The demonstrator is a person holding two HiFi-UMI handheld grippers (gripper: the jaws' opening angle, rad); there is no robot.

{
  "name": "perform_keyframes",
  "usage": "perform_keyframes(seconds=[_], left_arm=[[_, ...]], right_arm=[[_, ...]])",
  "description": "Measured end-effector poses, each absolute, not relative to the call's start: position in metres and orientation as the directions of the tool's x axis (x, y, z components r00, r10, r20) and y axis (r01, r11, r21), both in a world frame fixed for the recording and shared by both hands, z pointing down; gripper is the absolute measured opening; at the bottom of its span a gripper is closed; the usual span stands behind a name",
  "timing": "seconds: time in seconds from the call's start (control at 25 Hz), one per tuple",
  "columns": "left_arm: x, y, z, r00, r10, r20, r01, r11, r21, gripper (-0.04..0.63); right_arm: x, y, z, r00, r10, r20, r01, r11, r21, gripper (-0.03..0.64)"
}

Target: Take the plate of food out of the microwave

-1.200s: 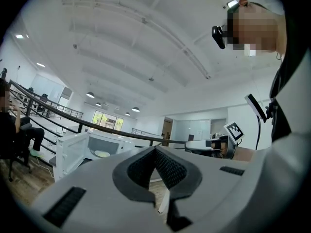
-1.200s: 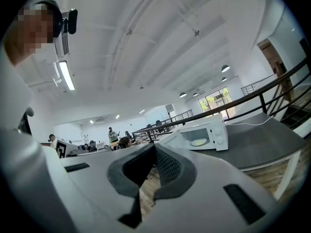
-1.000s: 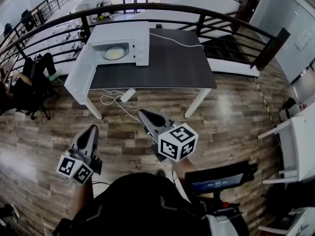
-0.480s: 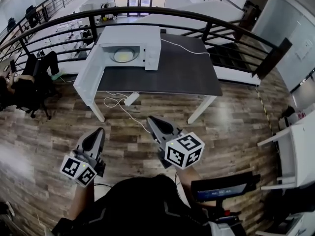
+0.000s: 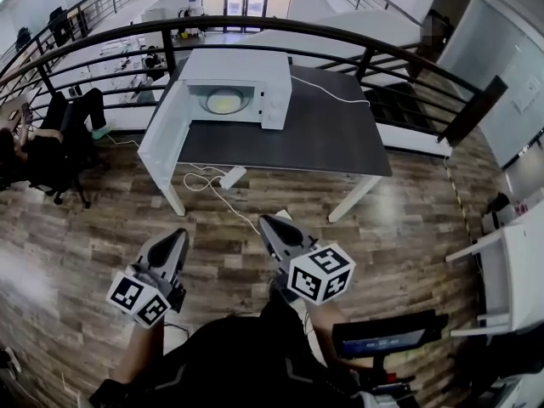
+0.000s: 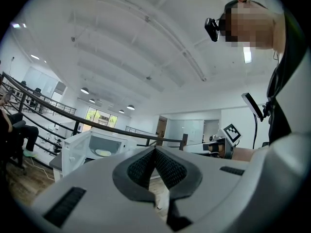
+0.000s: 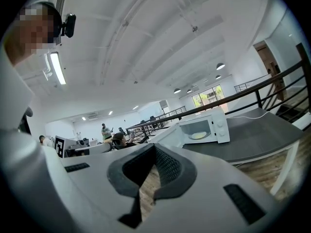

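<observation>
A white microwave stands at the back left of a dark table, its door swung wide open to the left. Inside lies a plate of yellow food, also seen as the plate and the plate in the two gripper views. My left gripper and right gripper hang low over the wooden floor, well short of the table. Both are shut with nothing between the pads. The left gripper and right gripper both point toward the microwave.
A power strip with a looped white cable lies on the floor under the table. A black railing runs behind the table. A black office chair stands at the left, a white desk at the right.
The table and microwave have come nearer and lower in the head view as the person walks toward them. Both grippers stay shut and low.
</observation>
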State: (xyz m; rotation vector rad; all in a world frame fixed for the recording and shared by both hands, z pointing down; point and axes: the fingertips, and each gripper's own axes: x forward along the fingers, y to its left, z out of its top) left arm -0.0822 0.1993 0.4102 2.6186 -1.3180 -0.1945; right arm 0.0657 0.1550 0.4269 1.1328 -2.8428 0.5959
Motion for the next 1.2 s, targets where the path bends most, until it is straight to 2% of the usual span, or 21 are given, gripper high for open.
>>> perform_keyframes(seconds=[0.52,1.2], left_arm=[[-0.078,0.136,0.395,0.526,-0.85,-0.019,-0.828,-0.517,0.216,0.005],[-0.008,0.023,0.381,0.473,-0.881,-0.001,-0.869,-0.466,0.165,0.005]], right_arm=[[0.061,0.077,0.415,-0.798,-0.59,0.123,-0.59,0.723,-0.358,-0.002],[0.111,-0.044,0.413,-0.87,-0.481,0.11,-0.485,0.796,-0.362,-0.002]])
